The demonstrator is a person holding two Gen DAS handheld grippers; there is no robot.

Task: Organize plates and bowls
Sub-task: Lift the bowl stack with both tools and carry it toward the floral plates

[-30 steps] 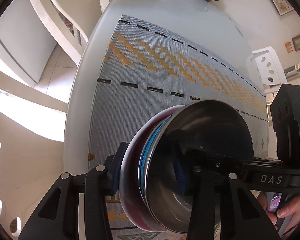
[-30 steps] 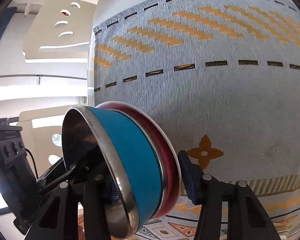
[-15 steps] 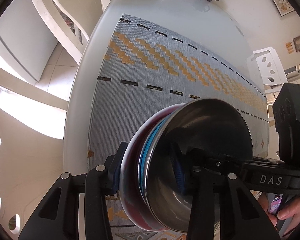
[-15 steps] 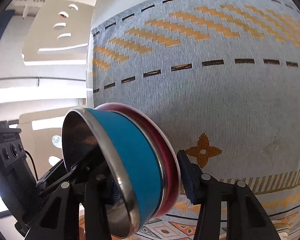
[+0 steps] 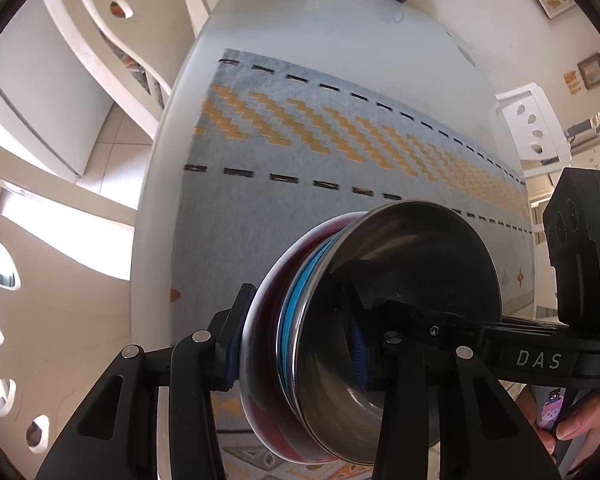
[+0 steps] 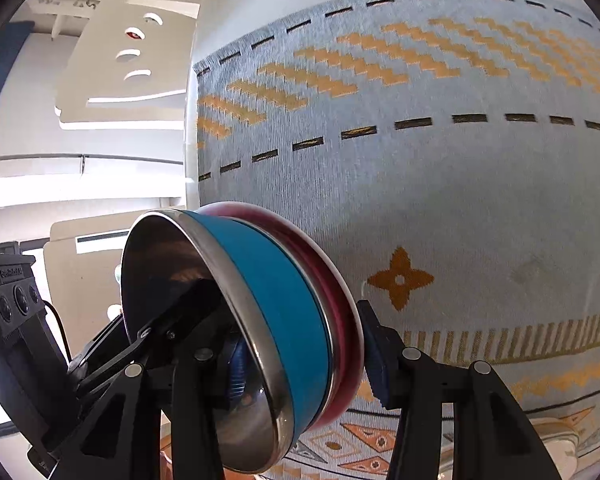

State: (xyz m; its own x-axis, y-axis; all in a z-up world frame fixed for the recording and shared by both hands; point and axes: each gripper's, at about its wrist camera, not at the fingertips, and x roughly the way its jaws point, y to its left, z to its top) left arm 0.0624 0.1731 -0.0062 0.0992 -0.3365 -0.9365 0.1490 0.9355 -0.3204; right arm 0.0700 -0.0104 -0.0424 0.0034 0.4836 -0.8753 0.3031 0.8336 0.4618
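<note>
Your 2 grippers, left [image 5: 296, 348] and right [image 6: 304, 364], each pinch the stacked bowl [image 5: 412, 312] and plate [image 5: 260, 340] above the cloth [image 5: 300, 200]

Right hand-held gripper [image 6: 296, 356] clamping blue bowl [image 6: 276, 312] (red plate [image 6: 340, 292] beneath)

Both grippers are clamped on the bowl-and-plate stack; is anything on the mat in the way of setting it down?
Nothing visible. The left gripper and right gripper grip the blue-sided steel bowl nested on the dark red plate, and the grey woven mat beyond shows only its pattern. The spot directly behind the stack is hidden.
</note>
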